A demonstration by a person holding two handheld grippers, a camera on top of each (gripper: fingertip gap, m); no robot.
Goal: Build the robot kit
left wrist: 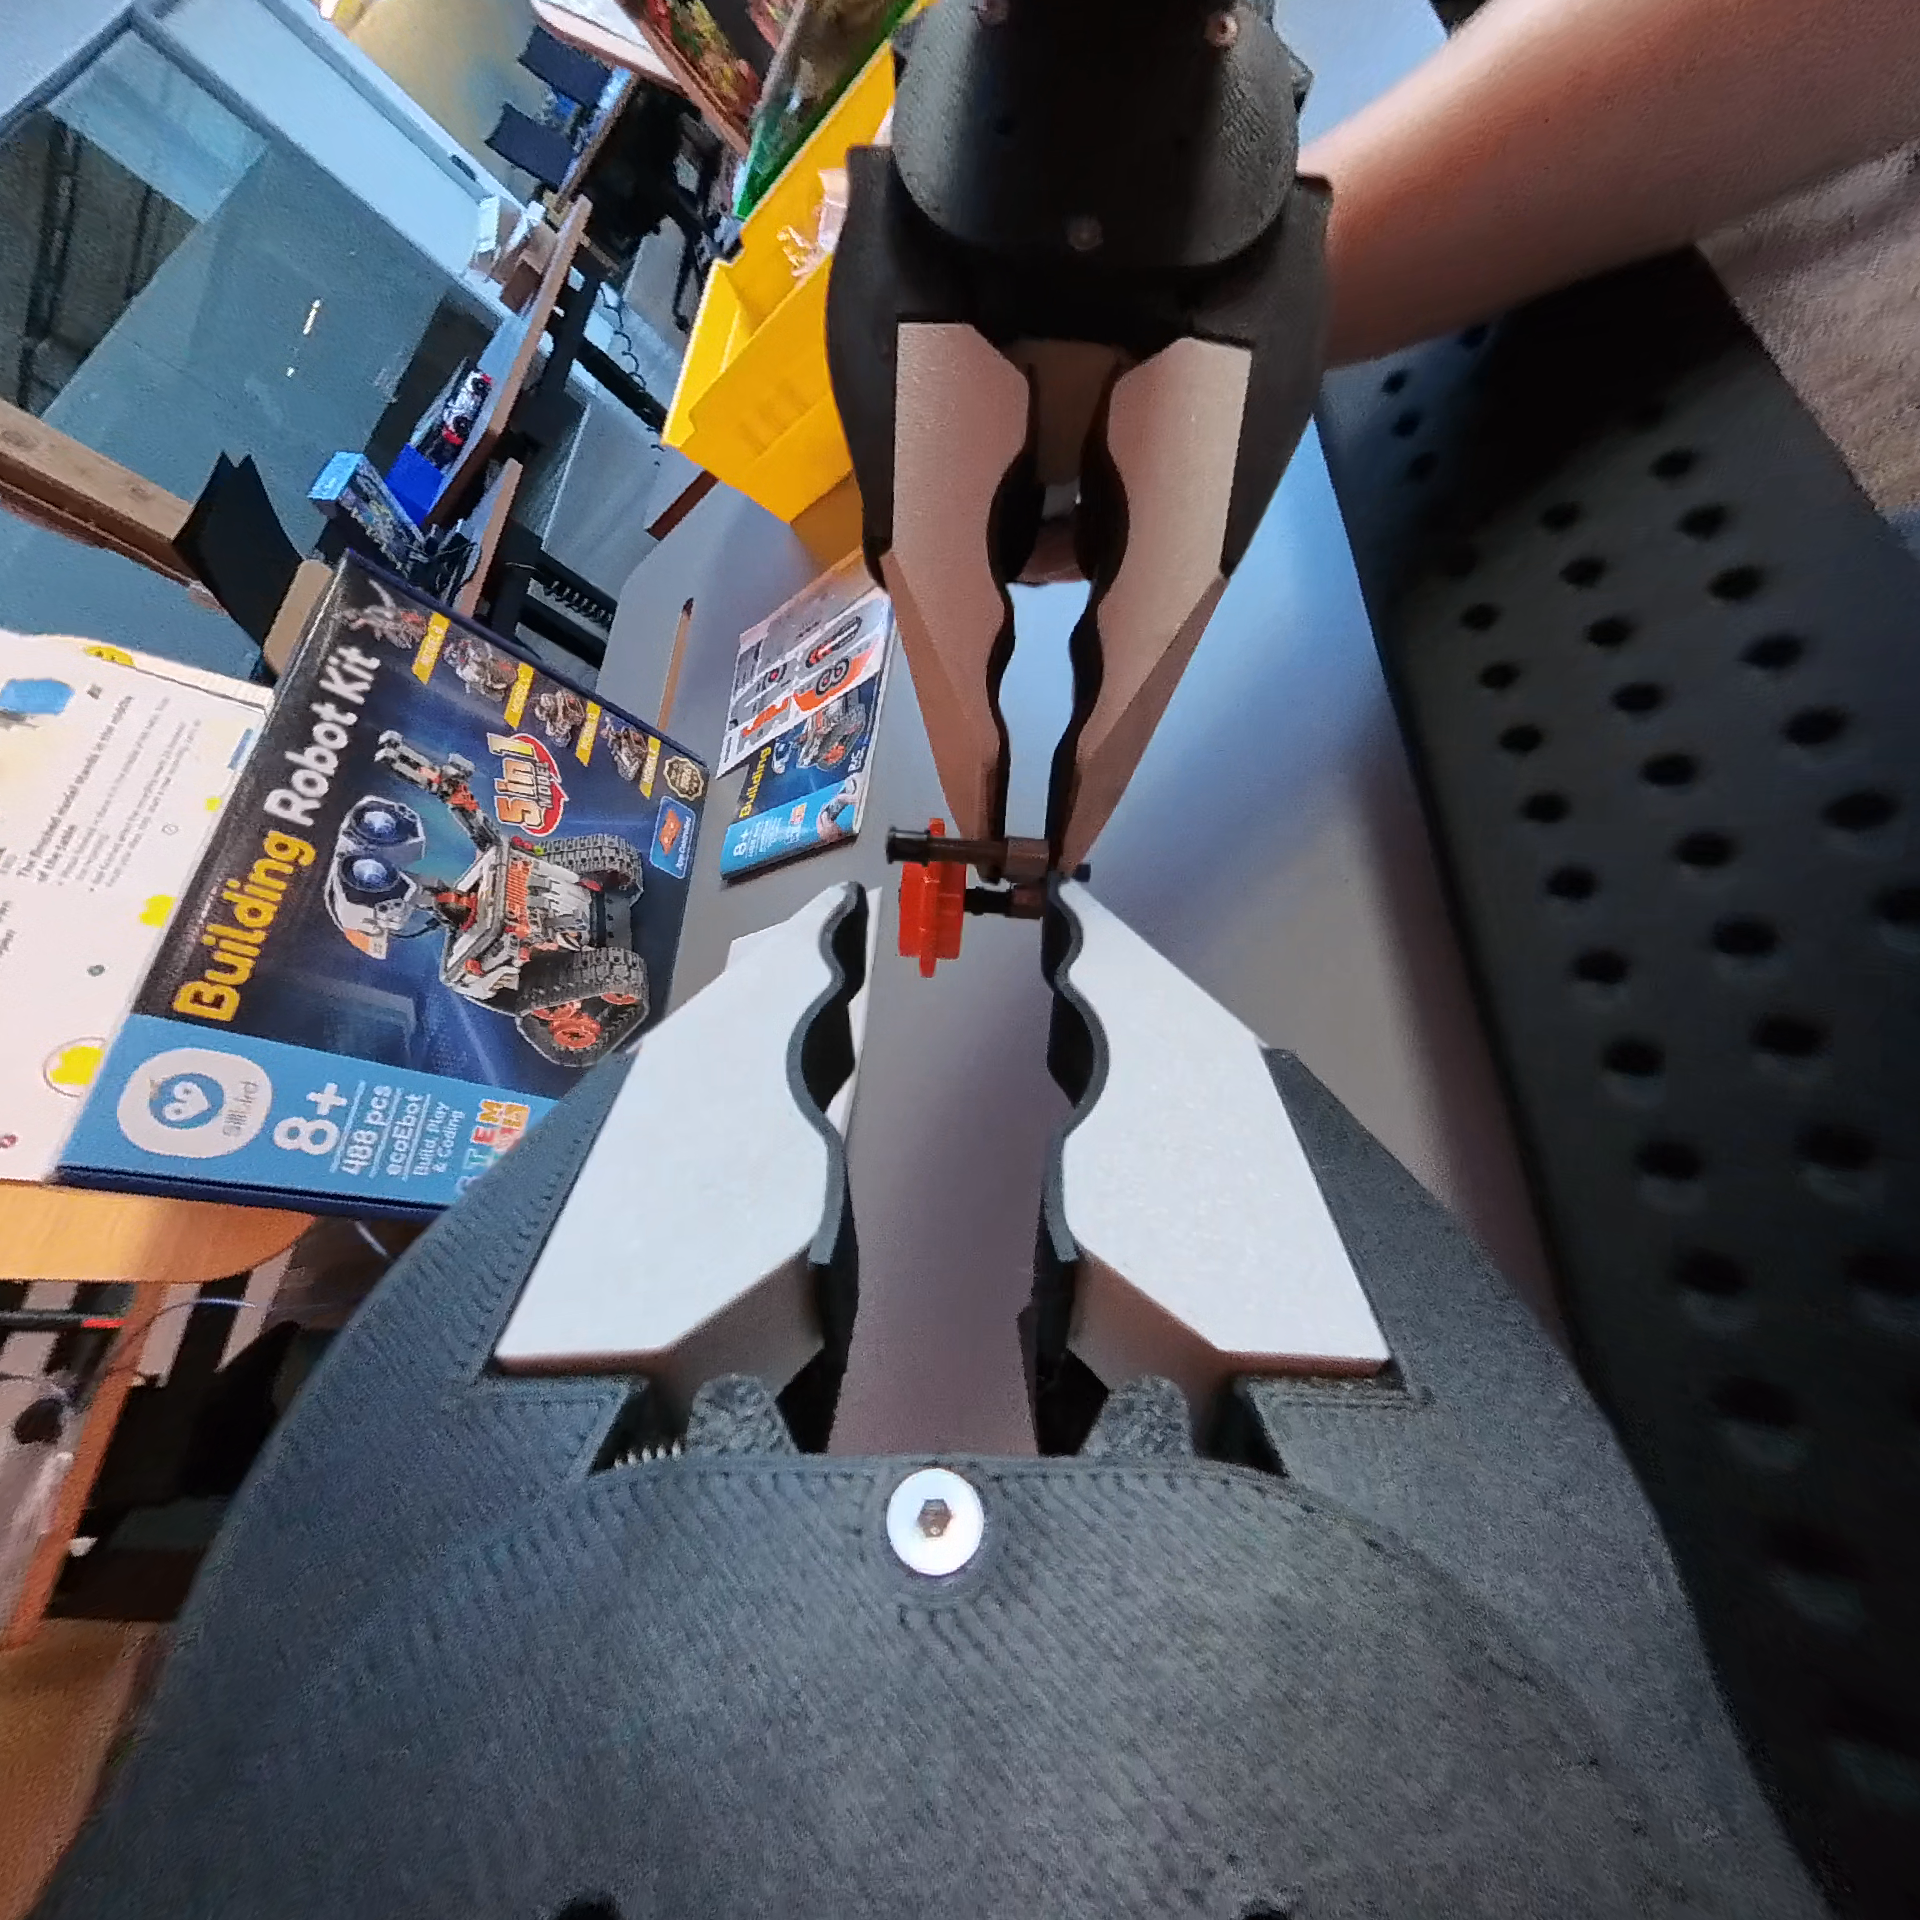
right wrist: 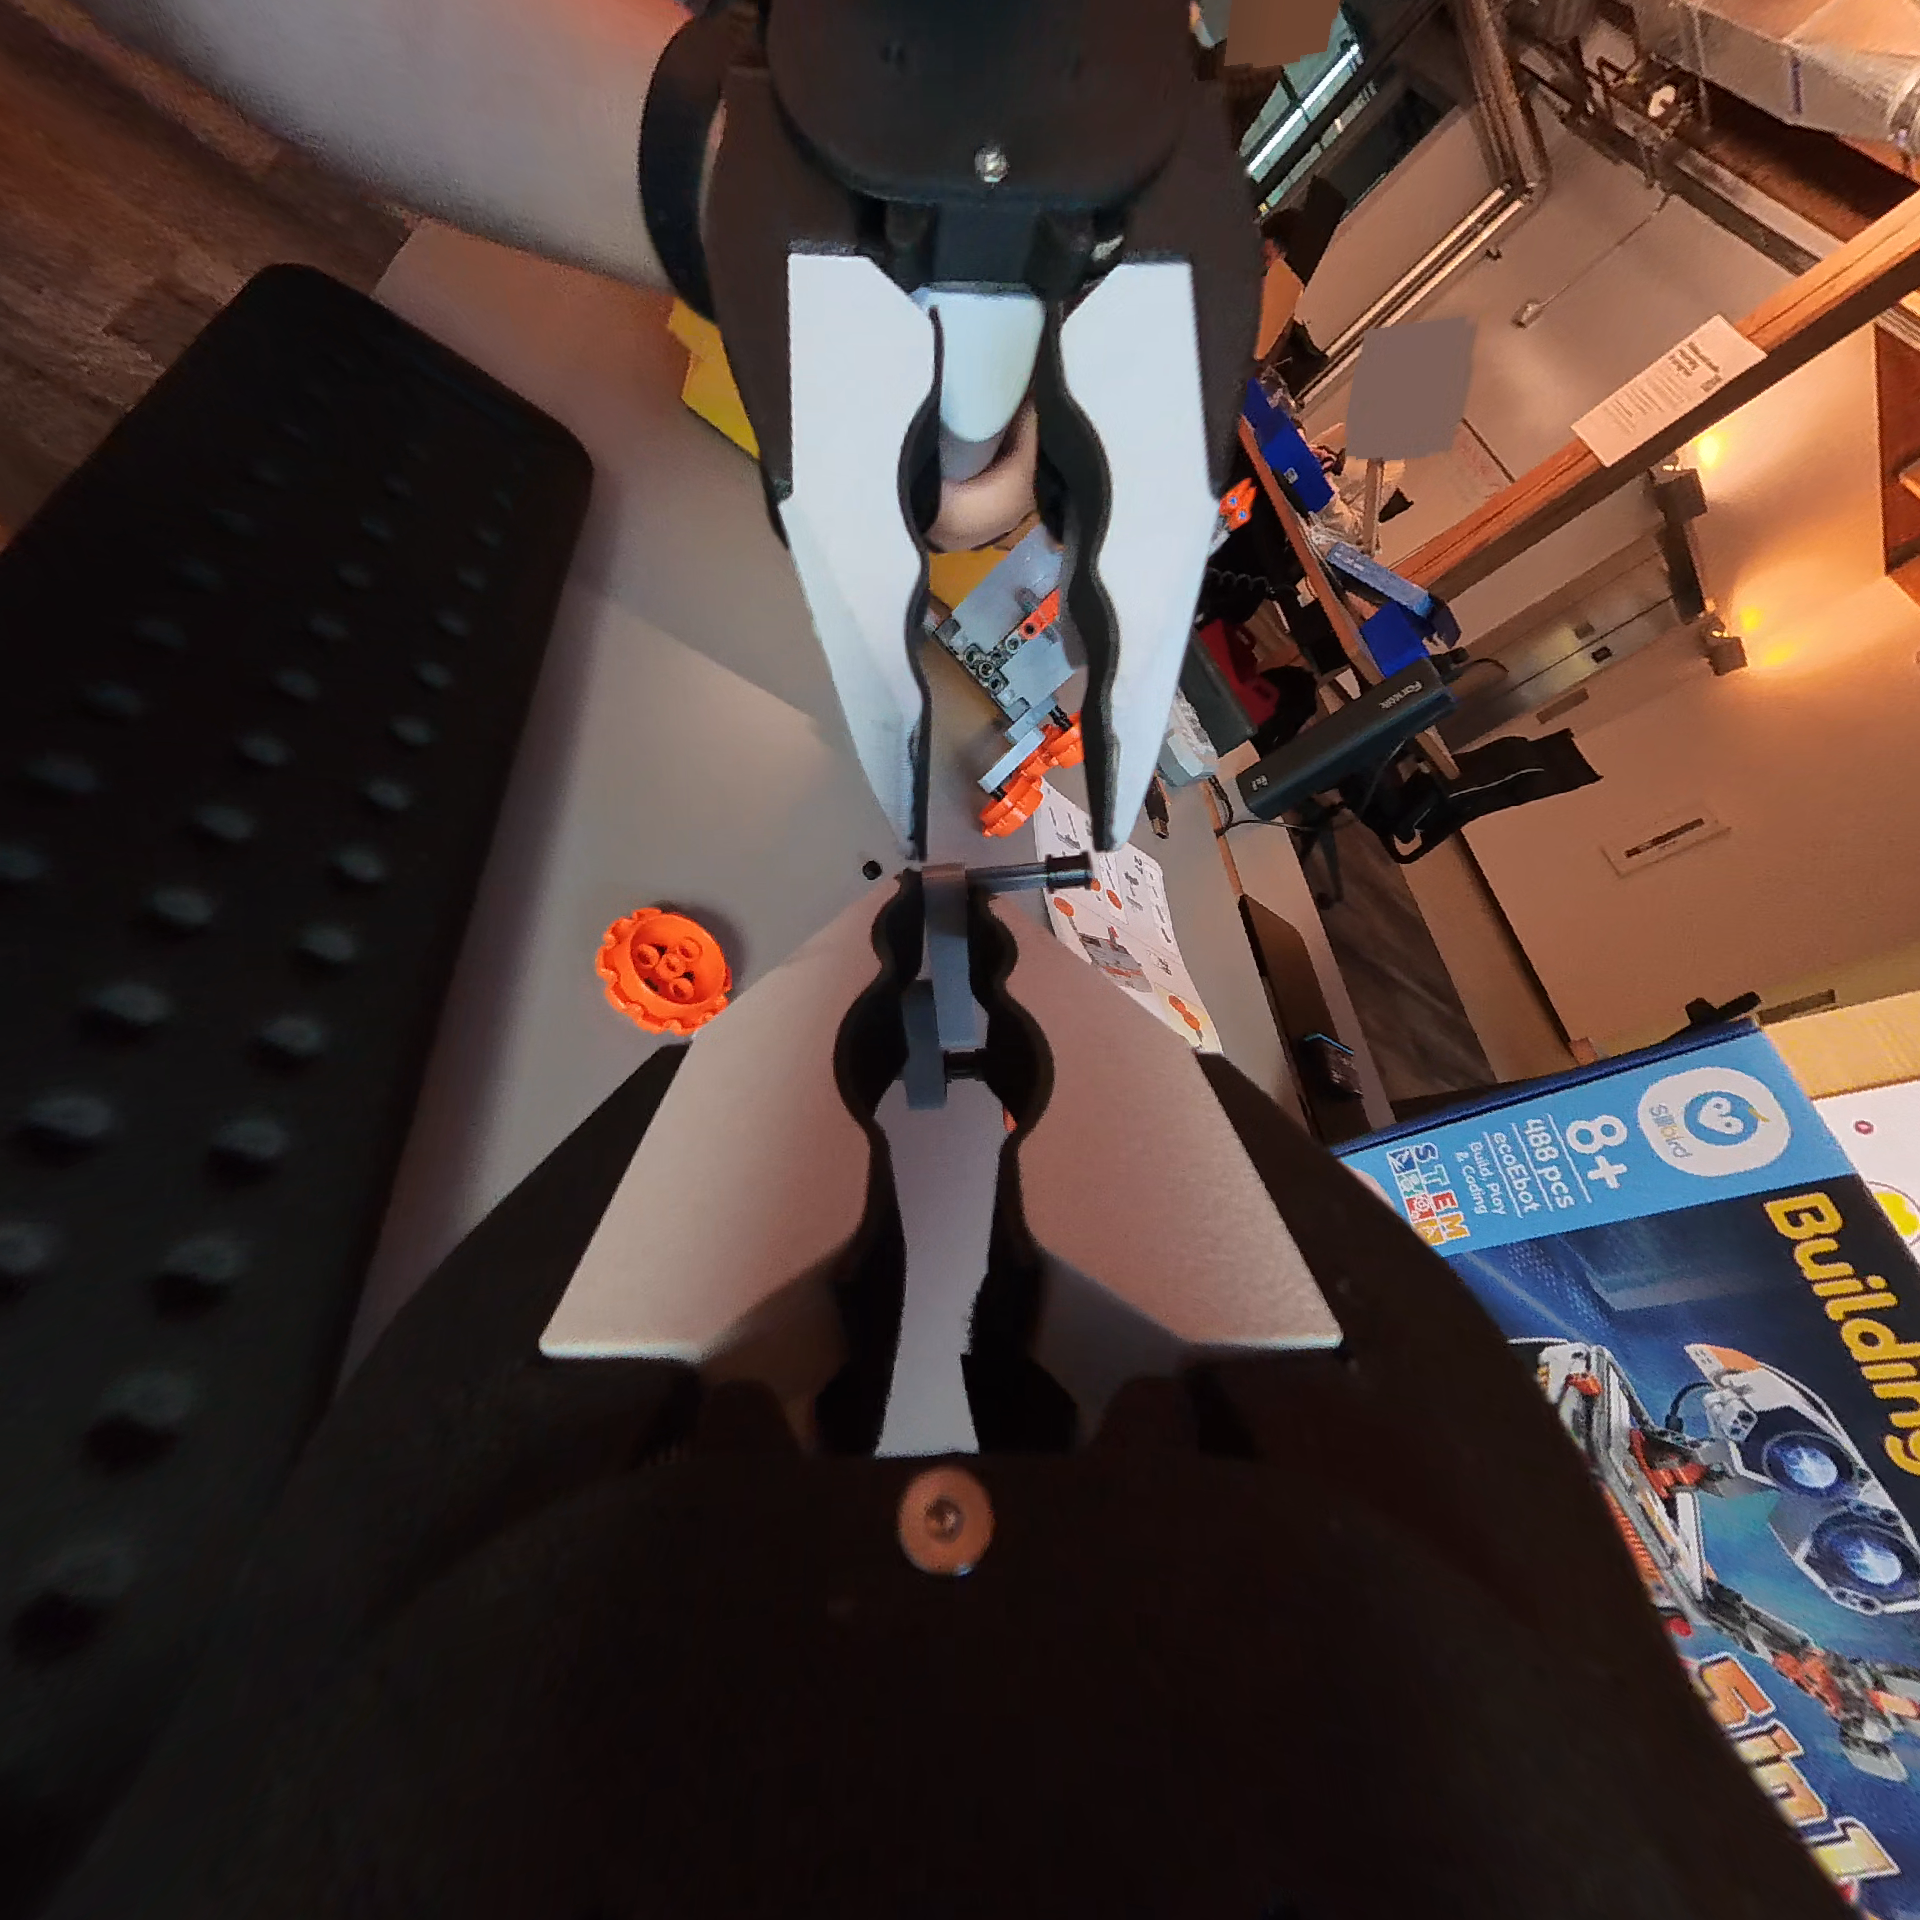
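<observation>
My right gripper [right wrist: 943, 894] is shut on a small grey beam [right wrist: 948, 987] that carries two black axles [right wrist: 1039, 873]. In the left wrist view the right gripper [left wrist: 1029, 831] comes down from the top, and an orange gear [left wrist: 925, 920] sits on the lower axle. My left gripper [left wrist: 961, 899] is open, with its tips on either side of the gear and axles and the right tip close to the beam. It shows from above in the right wrist view [right wrist: 1008, 842]. A second orange gear [right wrist: 665, 971] lies loose on the grey table [right wrist: 675, 748].
A black perforated mat [left wrist: 1662, 831] lies along one table side [right wrist: 260, 779]. The blue kit box [left wrist: 395, 914] and an instruction booklet [left wrist: 810, 727] lie opposite. A partly built grey and orange model [right wrist: 1013, 665] sits behind the left gripper. Yellow bins [left wrist: 769, 343] stand farther back. The tips of both grippers are at nearly the same place.
</observation>
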